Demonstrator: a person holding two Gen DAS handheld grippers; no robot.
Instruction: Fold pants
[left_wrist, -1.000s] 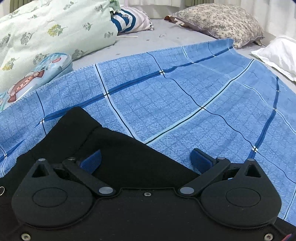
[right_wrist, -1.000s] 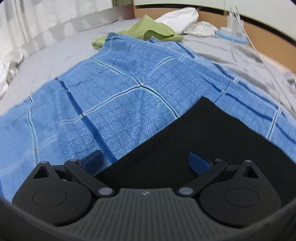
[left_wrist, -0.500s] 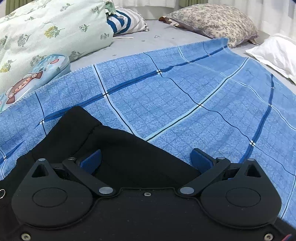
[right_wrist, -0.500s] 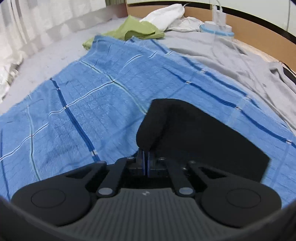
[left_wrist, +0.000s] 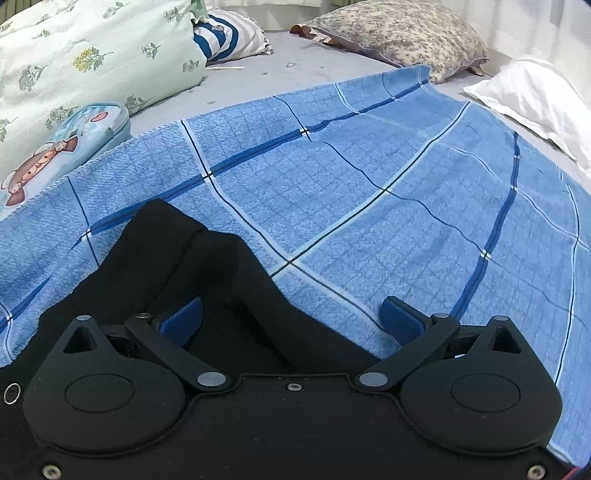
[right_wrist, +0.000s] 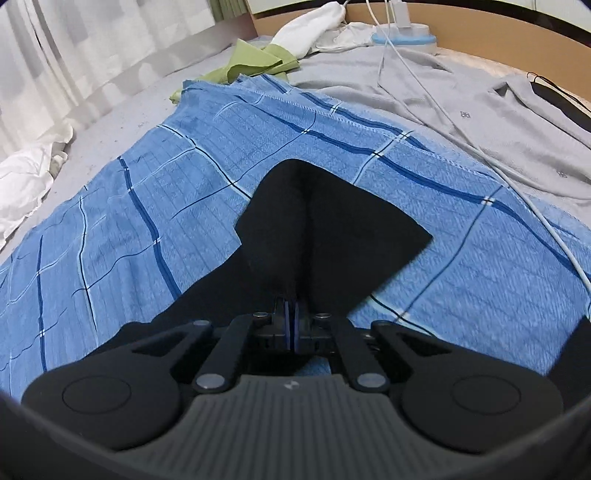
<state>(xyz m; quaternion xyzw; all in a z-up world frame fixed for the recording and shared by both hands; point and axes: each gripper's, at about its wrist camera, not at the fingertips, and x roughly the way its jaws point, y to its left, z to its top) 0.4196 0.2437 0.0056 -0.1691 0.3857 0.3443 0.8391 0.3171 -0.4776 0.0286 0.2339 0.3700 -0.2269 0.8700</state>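
The black pants (left_wrist: 155, 266) lie on a blue checked blanket (left_wrist: 369, 192). My left gripper (left_wrist: 291, 321) is open, its blue pads straddling the pants' edge, the left pad over the black fabric and the right pad over the blanket. In the right wrist view my right gripper (right_wrist: 291, 325) is shut on a pinched fold of the black pants (right_wrist: 332, 221), which rise from the blanket (right_wrist: 147, 221) in a tented peak in front of the pads.
A floral quilt (left_wrist: 74, 55), a cartoon case (left_wrist: 62, 147), a floral pillow (left_wrist: 399, 33) and a white pillow (left_wrist: 535, 96) ring the blanket. On the right side lie a grey shirt (right_wrist: 498, 122), a white cable (right_wrist: 443, 110) and a green cloth (right_wrist: 255, 59).
My right gripper closed on the pants' edge and lifted it off the blanket into a peak. The left gripper stayed open and shifted only slightly.
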